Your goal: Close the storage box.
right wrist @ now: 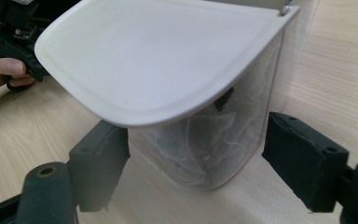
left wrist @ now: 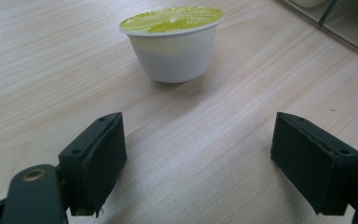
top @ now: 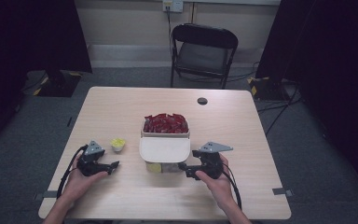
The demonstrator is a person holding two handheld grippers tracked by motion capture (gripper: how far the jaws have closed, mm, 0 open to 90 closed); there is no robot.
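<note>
A small white cup with a yellow-green foil lid [top: 118, 143] [left wrist: 172, 44] stands upright on the wooden table [top: 121, 107]. My left gripper [top: 113, 166] [left wrist: 198, 158] rests just short of it, open, with bare table between its jaws. A two-part container sits mid-table: red packets [top: 166, 123] fill its back bin, and a white lid [top: 164, 149] [right wrist: 158, 56] overhangs the clear front bin [right wrist: 214, 140], where something yellow [top: 154, 167] shows through the wall. My right gripper [top: 185, 169] [right wrist: 196, 158] is open, its jaws flanking the clear bin's lower corner without pressing it.
A black folding chair [top: 204, 49] stands beyond the table's far edge. A small dark round spot [top: 202, 101] marks the table near the back. Dark curtains hang at both sides. In the right gripper view the other hand and its gripper [right wrist: 14, 42] sit behind the lid.
</note>
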